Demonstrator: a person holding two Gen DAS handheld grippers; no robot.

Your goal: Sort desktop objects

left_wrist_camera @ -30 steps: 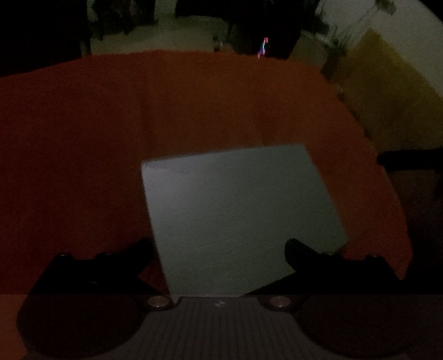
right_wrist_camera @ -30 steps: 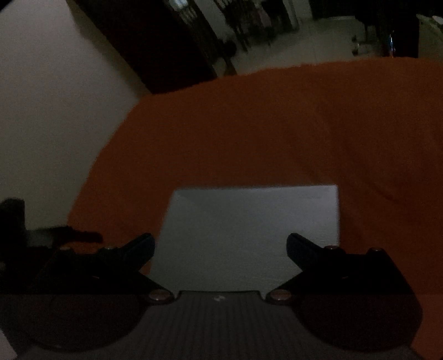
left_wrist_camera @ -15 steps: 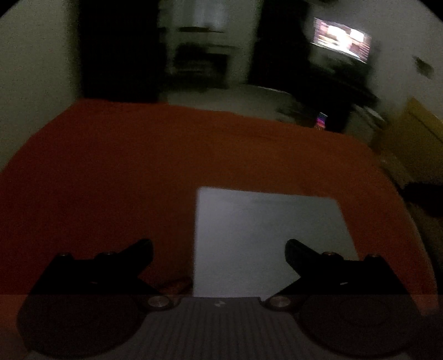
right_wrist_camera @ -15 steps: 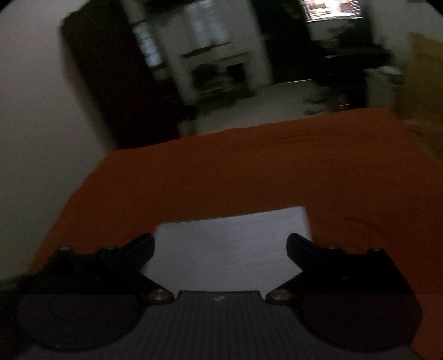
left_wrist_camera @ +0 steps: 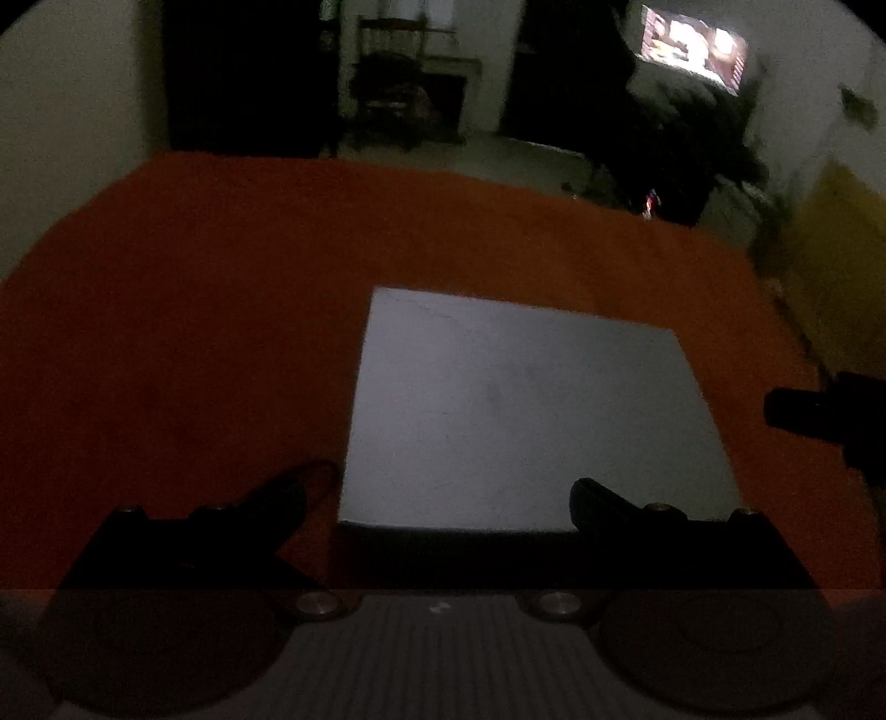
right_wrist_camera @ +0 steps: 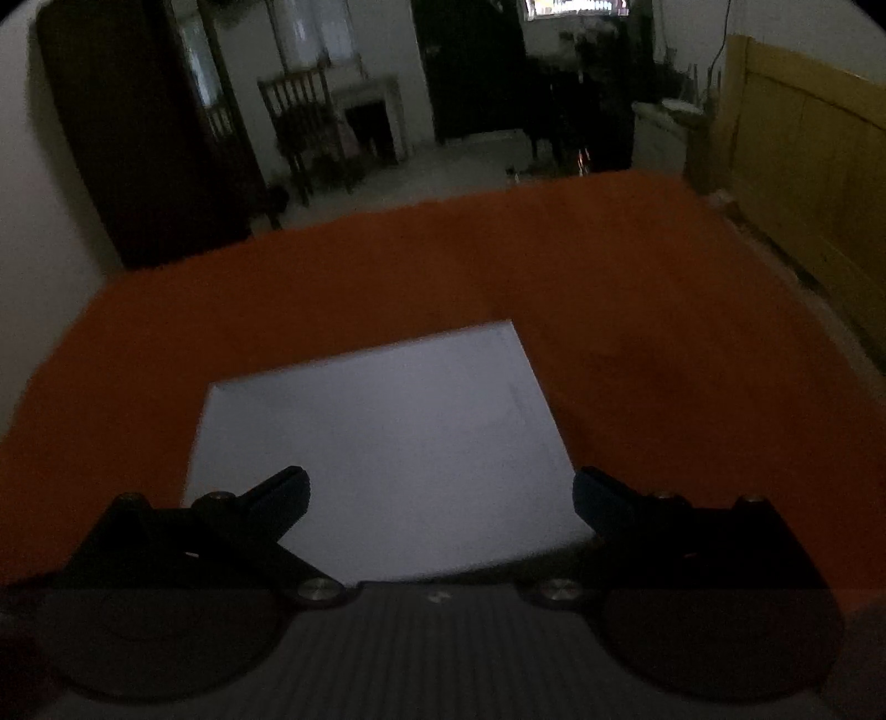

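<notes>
sheet [left_wrist_camera: 520,410]: pale, flat, rectangular, blank | on: orange cloth [left_wrist_camera: 194,332] | left gripper [left_wrist_camera: 437,498]: jaws spread, empty | right gripper [right_wrist_camera: 440,493]: jaws spread, empty

Dim room: wooden chair [right_wrist_camera: 302,119], perhaps a lit screen [left_wrist_camera: 692,47], pale walls [left_wrist_camera: 66,83].

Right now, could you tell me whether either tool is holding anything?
Nothing is held: the left tool and right tool are both open above the white sheet.

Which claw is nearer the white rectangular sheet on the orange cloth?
Right, likely. Right claw is centred over the white rectangular sheet; left claw sits off its left edge, only one finger overlapping.
</notes>
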